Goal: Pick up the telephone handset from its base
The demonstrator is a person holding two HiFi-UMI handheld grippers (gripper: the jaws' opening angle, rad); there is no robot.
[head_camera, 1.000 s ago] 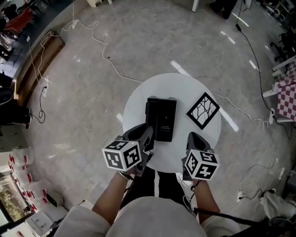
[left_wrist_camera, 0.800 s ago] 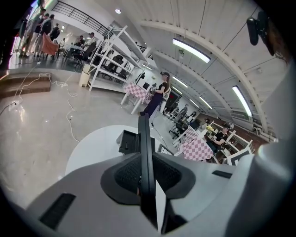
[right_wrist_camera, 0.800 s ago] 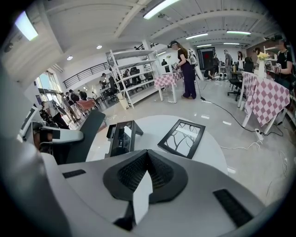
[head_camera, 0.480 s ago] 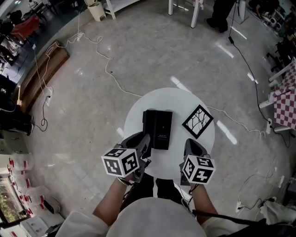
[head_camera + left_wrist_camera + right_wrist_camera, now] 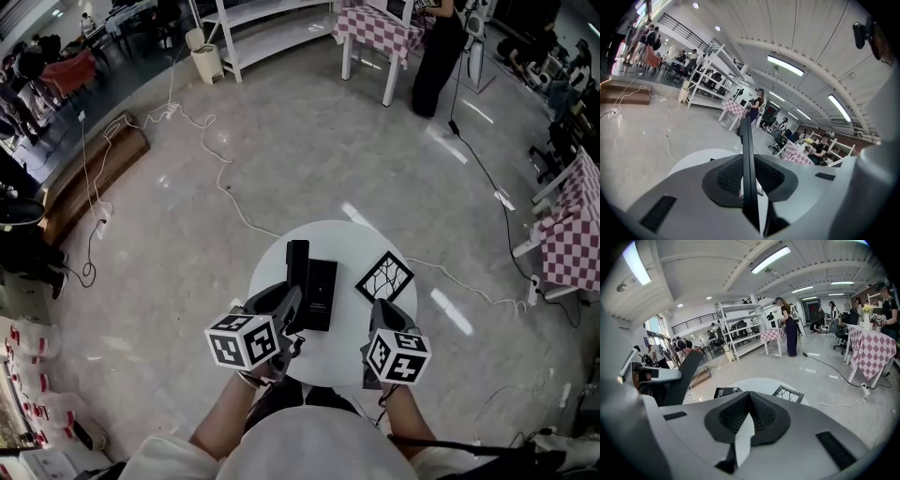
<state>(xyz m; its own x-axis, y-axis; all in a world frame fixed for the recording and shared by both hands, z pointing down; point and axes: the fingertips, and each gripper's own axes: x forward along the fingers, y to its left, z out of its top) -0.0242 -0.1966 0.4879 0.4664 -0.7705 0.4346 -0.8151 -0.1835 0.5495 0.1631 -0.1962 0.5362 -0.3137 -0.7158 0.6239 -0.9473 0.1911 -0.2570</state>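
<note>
A black telephone handset [image 5: 297, 267] hangs tilted above the left side of its black base [image 5: 321, 292], which lies on the round white table [image 5: 349, 246]. My left gripper [image 5: 292, 302] is shut on the handset's near end. In the left gripper view the handset [image 5: 747, 164] stands edge-on between the pads. My right gripper [image 5: 380, 314] hovers over the table's near right edge, shut and with nothing in it. The right gripper view shows the raised handset [image 5: 682, 376] at the left and the base [image 5: 724, 391] beyond the closed jaws.
A black-and-white patterned square [image 5: 384, 277] lies on the table to the right of the base. White cables [image 5: 220, 173] trail over the floor. Checkered tables [image 5: 567, 225], a white shelf unit [image 5: 267, 33] and a standing person [image 5: 436, 56] are further off.
Both grippers have risen. The handset has come up off the base with the left gripper, its far end now reaching past the base. The head view has tilted up to show more room.
</note>
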